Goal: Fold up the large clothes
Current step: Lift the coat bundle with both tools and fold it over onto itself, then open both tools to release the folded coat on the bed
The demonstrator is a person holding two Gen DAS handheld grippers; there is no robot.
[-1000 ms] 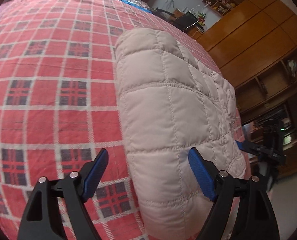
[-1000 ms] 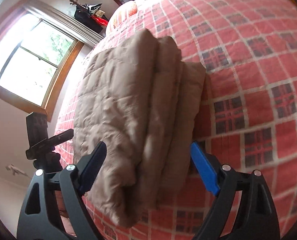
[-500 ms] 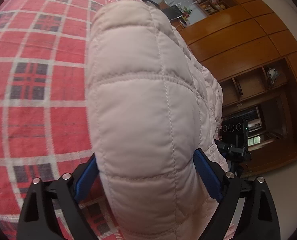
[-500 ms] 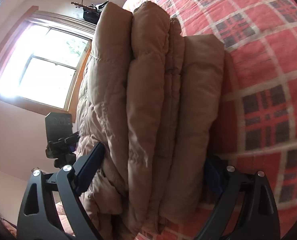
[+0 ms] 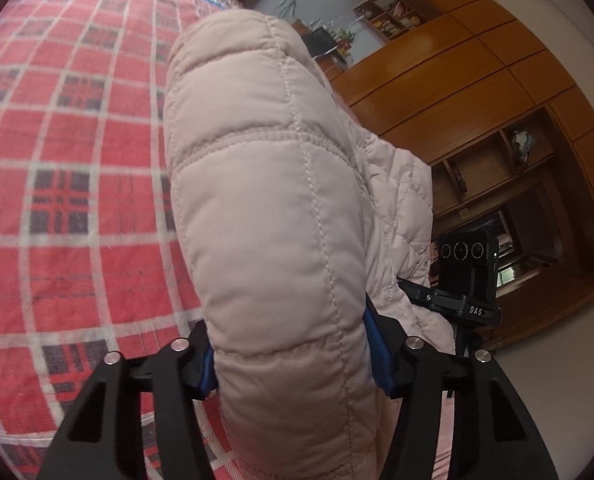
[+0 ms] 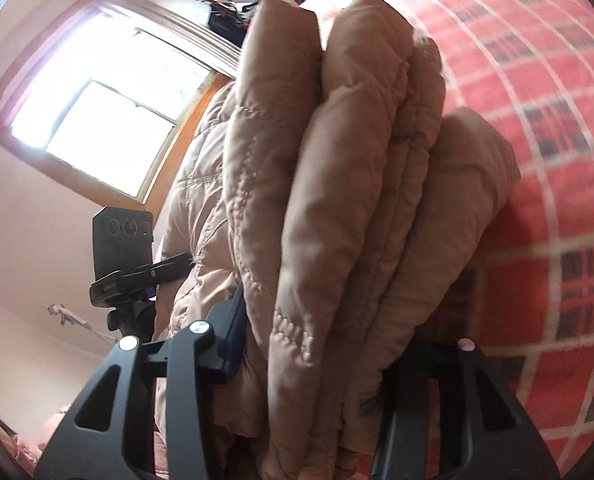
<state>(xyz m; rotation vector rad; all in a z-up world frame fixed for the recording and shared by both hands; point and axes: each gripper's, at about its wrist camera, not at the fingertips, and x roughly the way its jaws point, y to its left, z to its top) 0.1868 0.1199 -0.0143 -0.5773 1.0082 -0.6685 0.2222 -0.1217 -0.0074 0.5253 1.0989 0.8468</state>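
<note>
Left gripper (image 5: 291, 354) and right gripper (image 6: 337, 344) both clamp the folded jacket (image 5: 265, 200) — over the bed (image 5: 65, 160).

jacket (image 5: 273, 216) filling fingers, bedspread (image 5: 69, 152) open

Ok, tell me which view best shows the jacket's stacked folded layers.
The right wrist view: the quilted jacket faces it edge-on, several layers visible side by side. The left wrist view shows only one smooth folded end, layers hidden.

Folded quilted jacket (image 5: 265, 200) on plaid bed (image 5: 69, 168)
</note>
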